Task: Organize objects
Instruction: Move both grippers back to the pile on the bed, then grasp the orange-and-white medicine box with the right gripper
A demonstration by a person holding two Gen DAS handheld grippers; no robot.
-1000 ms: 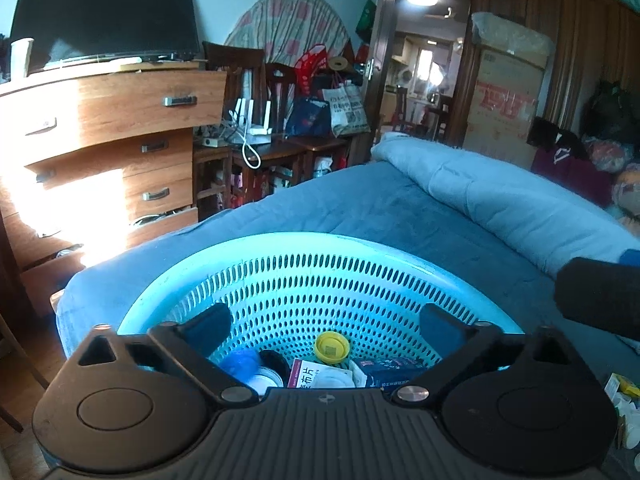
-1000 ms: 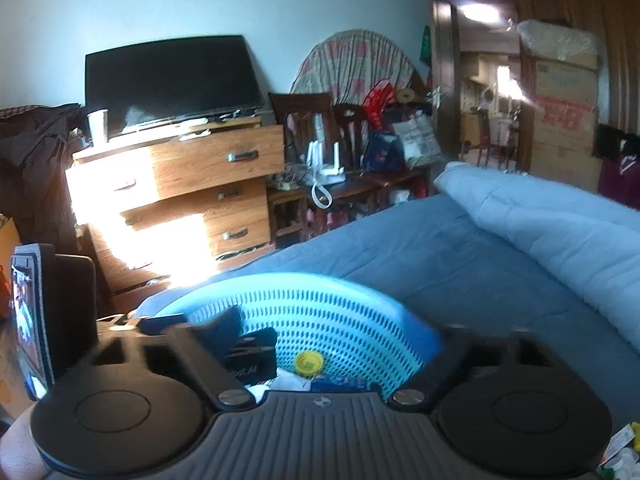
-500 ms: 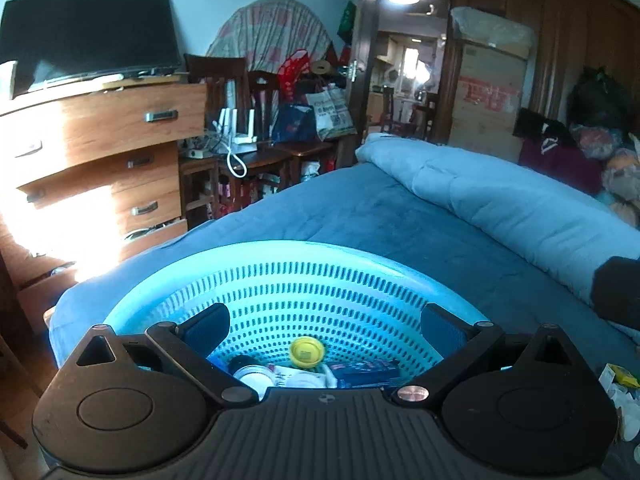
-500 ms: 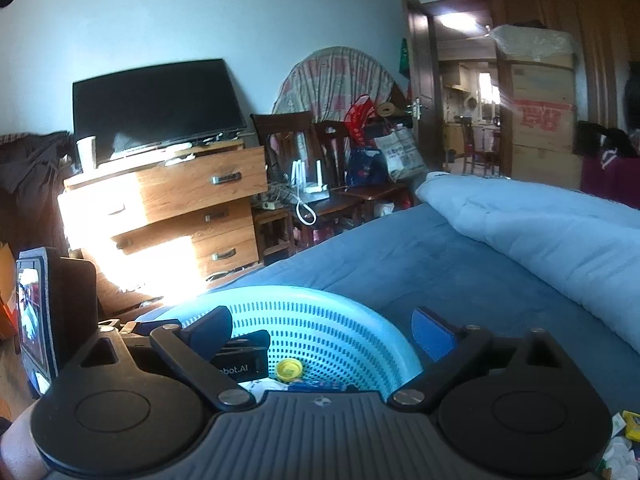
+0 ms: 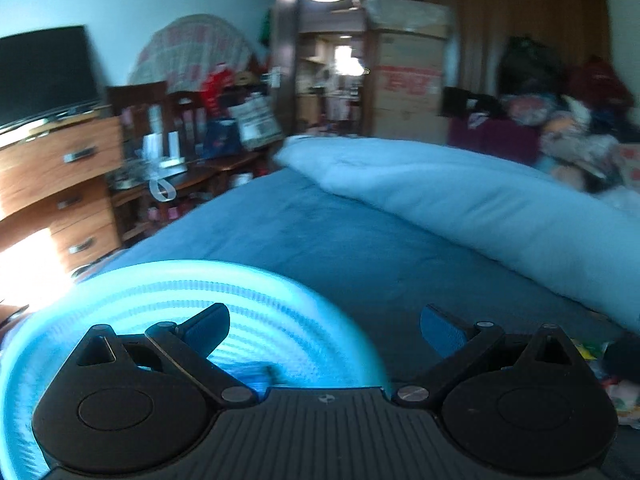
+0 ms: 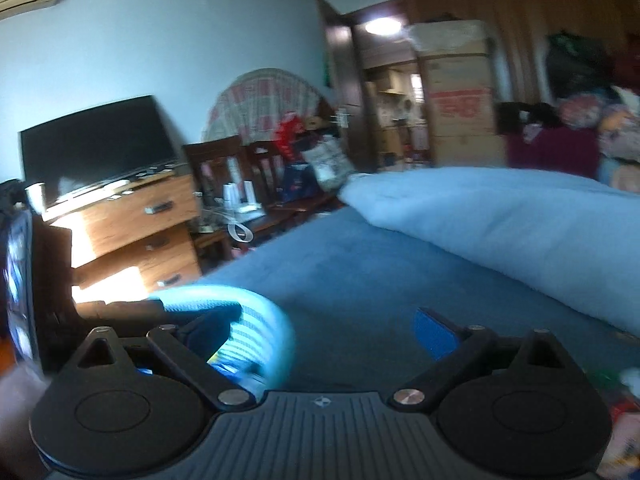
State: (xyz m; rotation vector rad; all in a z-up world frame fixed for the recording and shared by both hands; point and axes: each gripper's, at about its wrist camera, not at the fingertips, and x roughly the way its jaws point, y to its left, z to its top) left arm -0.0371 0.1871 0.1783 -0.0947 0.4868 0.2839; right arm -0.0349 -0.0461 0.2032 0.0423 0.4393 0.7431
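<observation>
Both the left gripper [image 5: 324,322] and right gripper [image 6: 326,326] are spread wide and empty. The basket [image 5: 280,280] sits at the bed's [image 5: 340,240] near-left corner, its contents blurred. Probably between picks: next, reach loose clutter [image 5: 618,396] at the bed's right edge.

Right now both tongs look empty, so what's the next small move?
Probably swing the right tongs further right and down toward the small loose items at the bed's near right edge. Both tongs are open and hold nothing, the left tongs too, and the basket sits left, ready to receive.
</observation>
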